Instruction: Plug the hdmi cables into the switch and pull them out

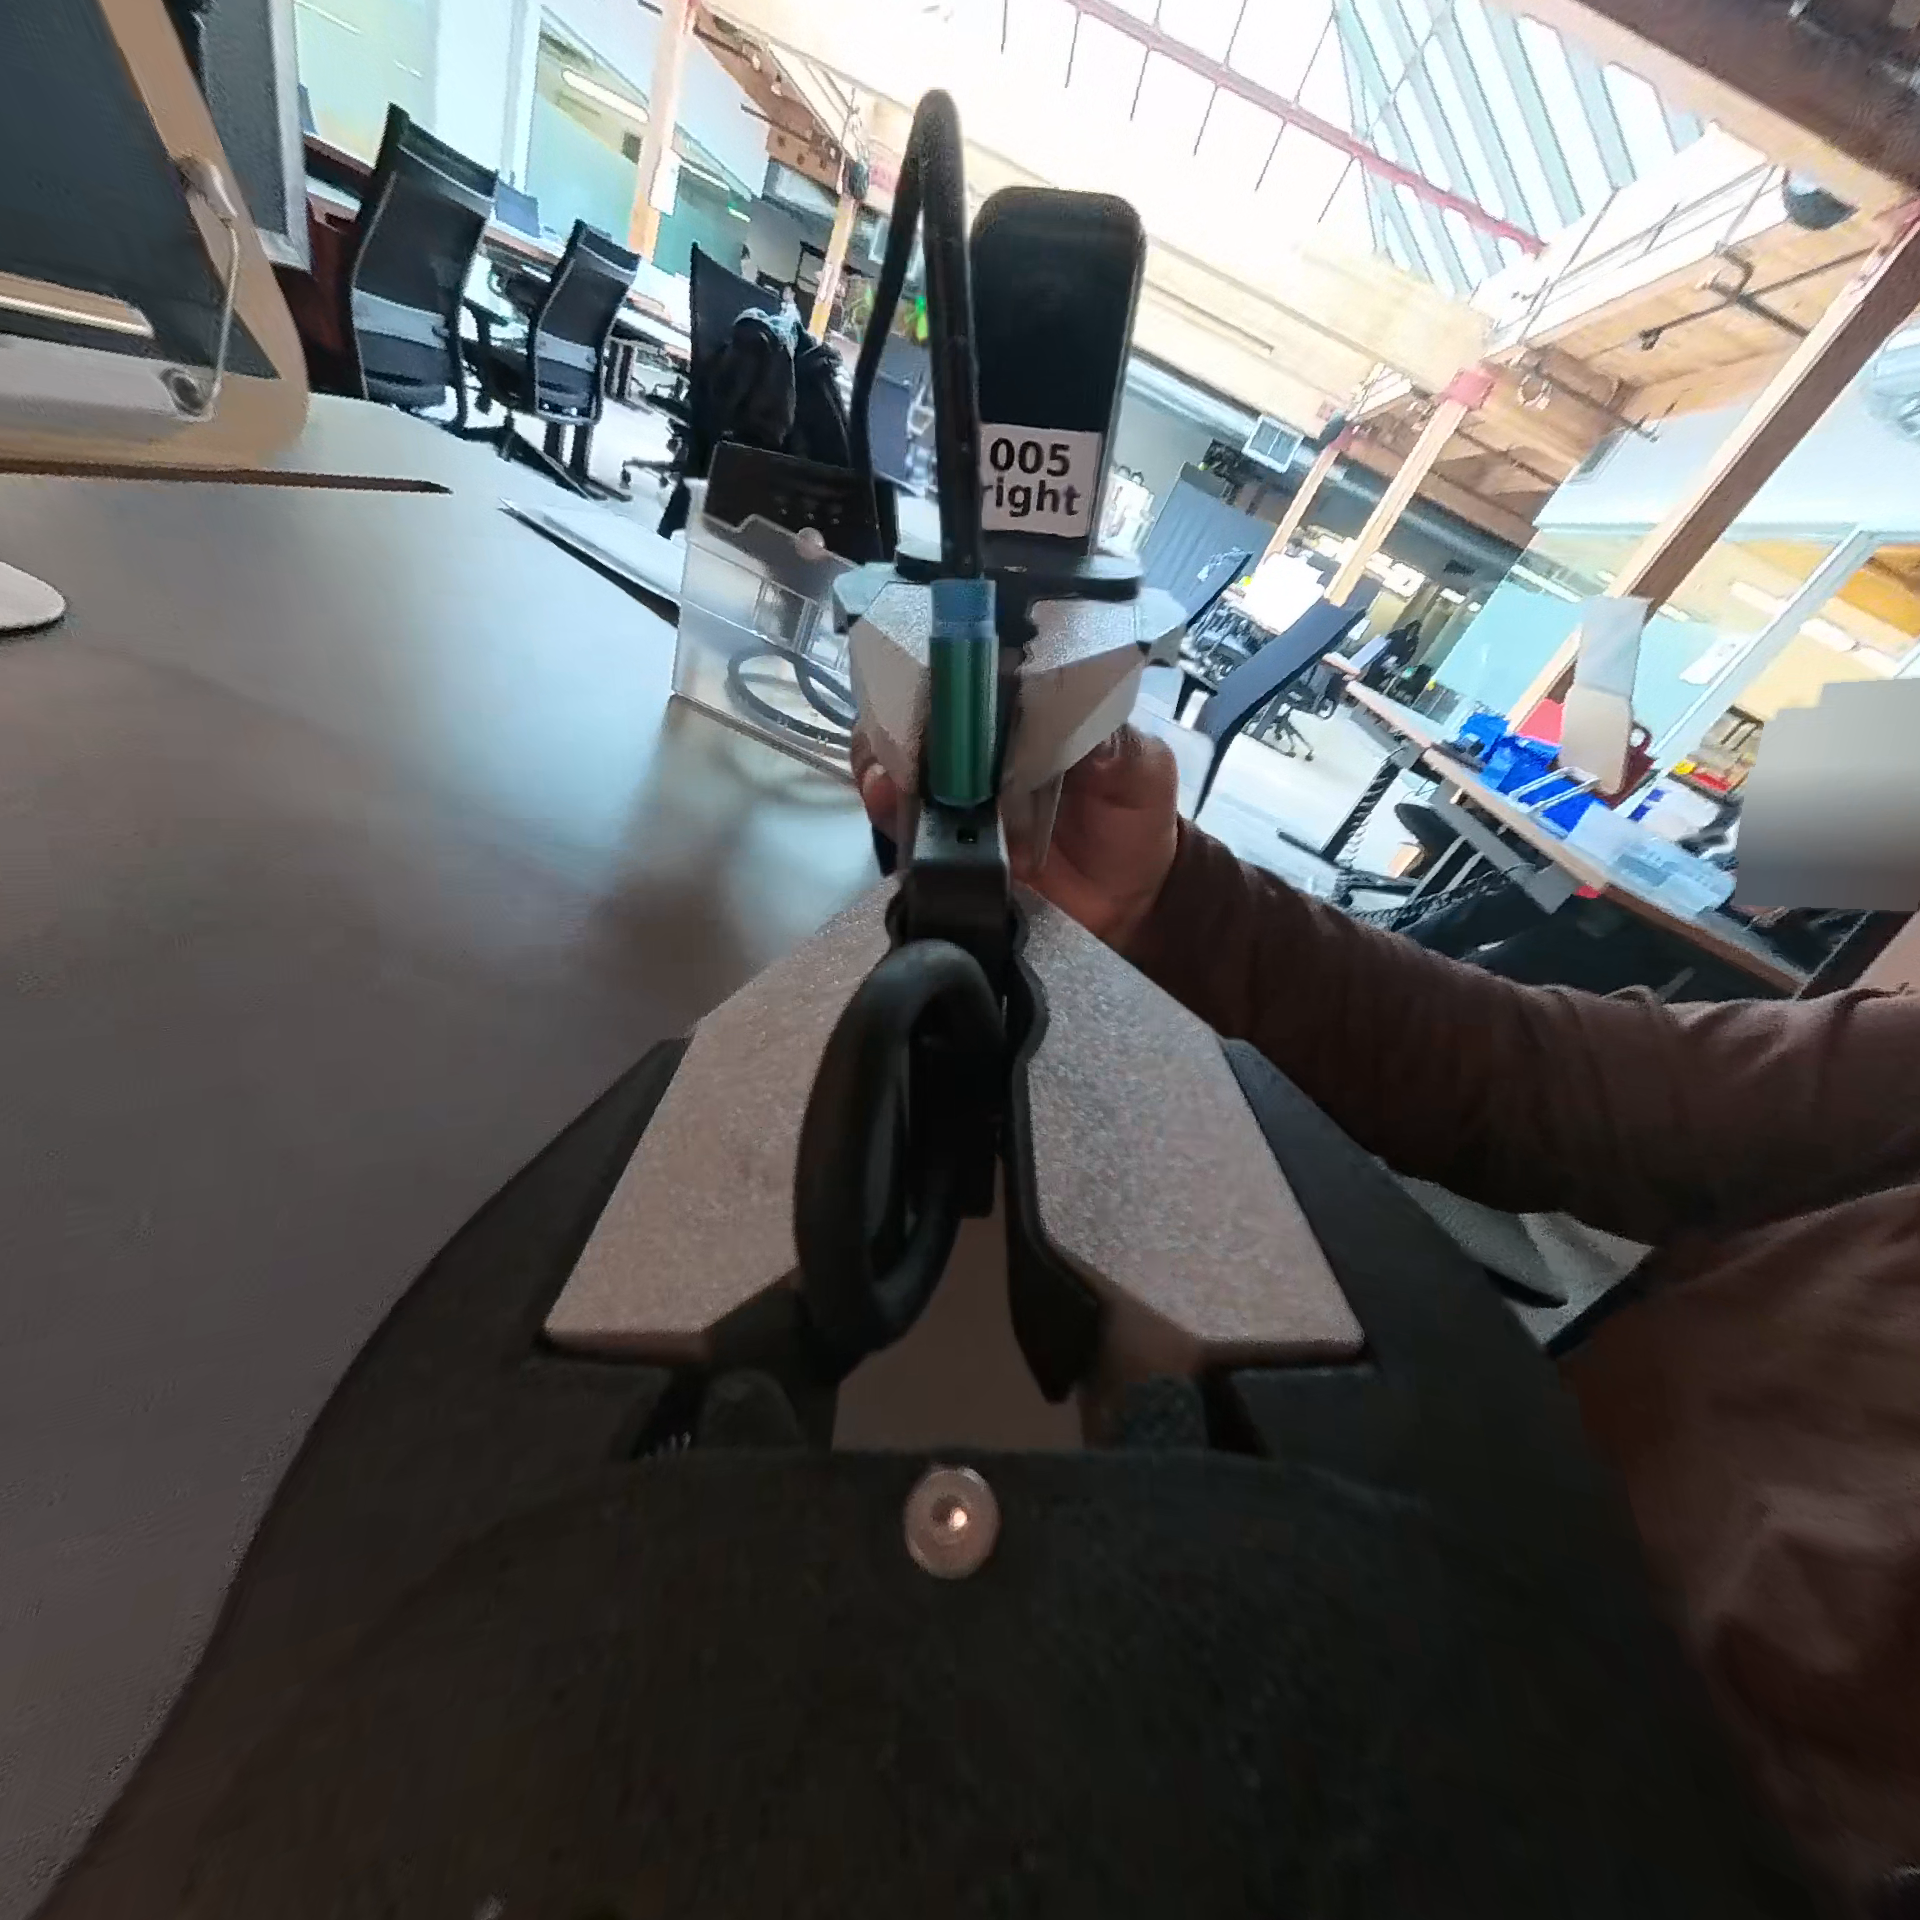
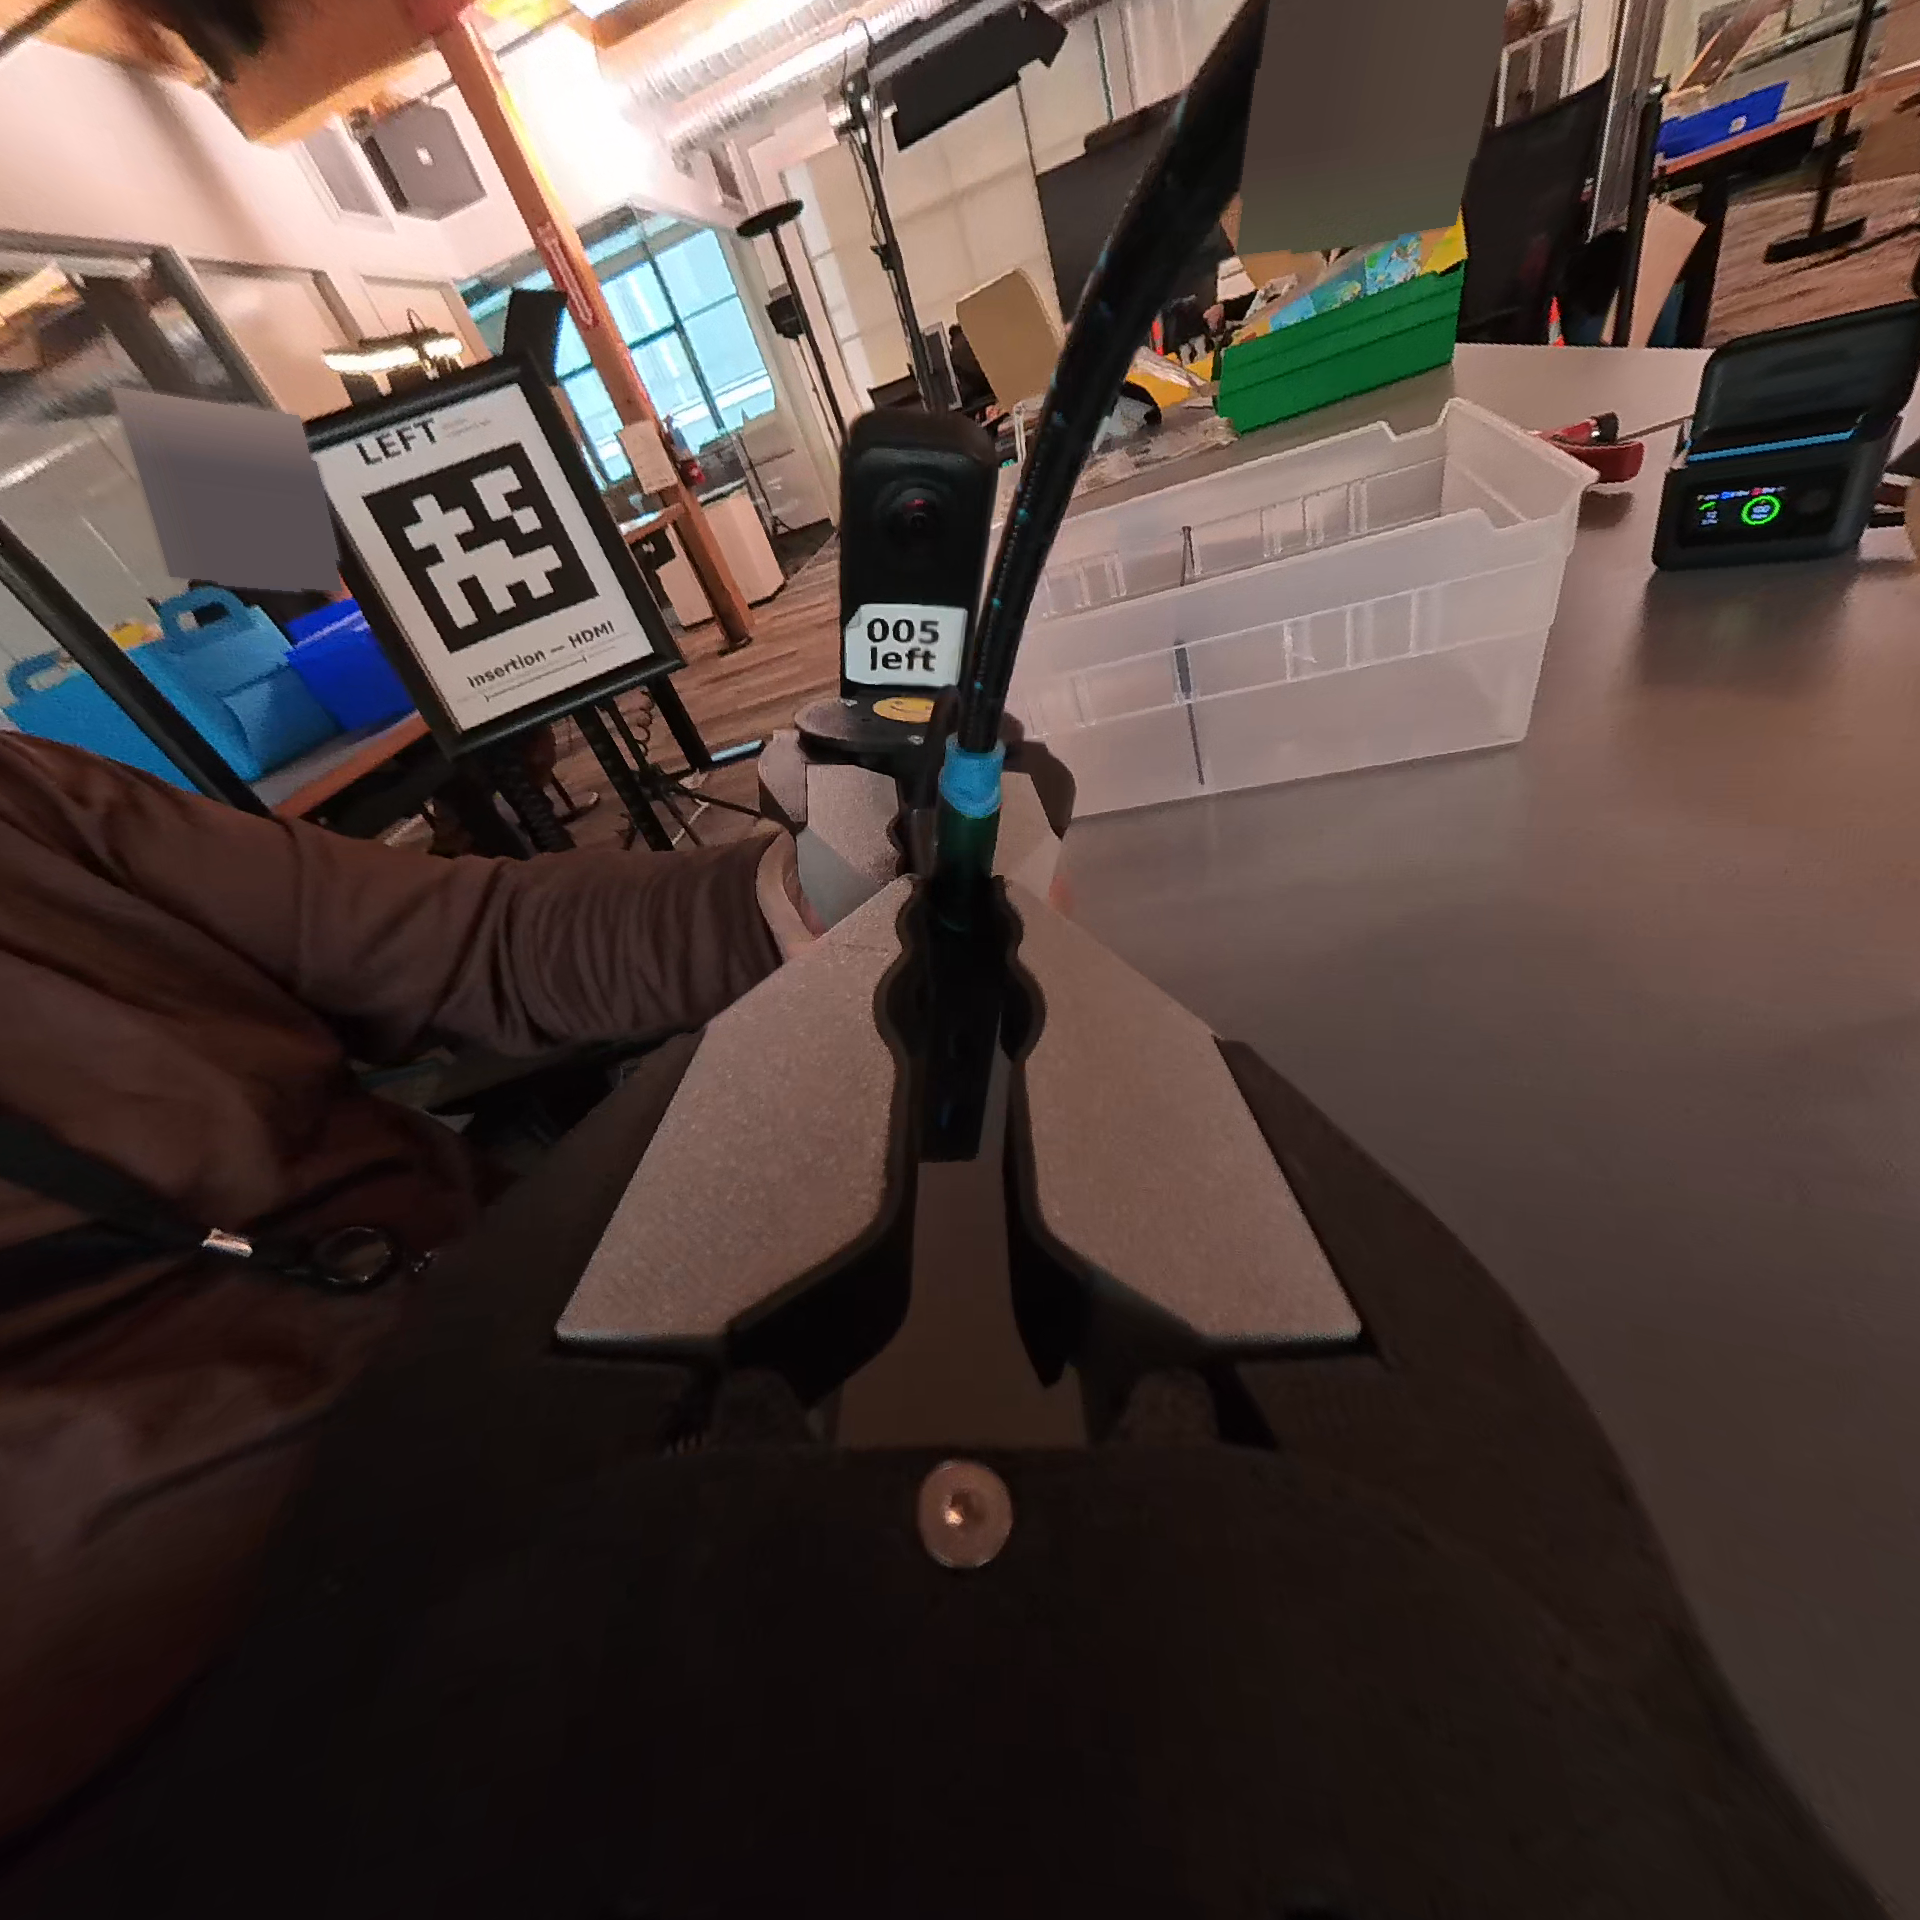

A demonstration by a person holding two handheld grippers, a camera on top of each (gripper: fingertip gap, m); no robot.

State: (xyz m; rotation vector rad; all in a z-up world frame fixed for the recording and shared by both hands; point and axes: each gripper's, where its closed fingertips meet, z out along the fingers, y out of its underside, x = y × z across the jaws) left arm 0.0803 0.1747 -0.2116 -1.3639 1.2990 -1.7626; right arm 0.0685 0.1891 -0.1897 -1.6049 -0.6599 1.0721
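Both grippers met tip to tip at mid-frame in each wrist view. Left gripper [image 1: 951, 914] was clenched on a black switch body [image 1: 951, 862] with its own black lead [image 1: 894, 1143] looping back between the fingers. Right gripper [image 2: 951, 956] was clamped on the HDMI cable [image 2: 1049, 447] at its dark plug, just behind the green barrel [image 1: 956, 717] and blue tape band [image 2: 968, 784]. By my judgement the plug sat at or in the switch's port; whether it was going in or coming out, I could not tell. Beyond, upper right, stood a clear plastic bin [image 2: 1455, 582] on the grey table [image 2: 1558, 1039].
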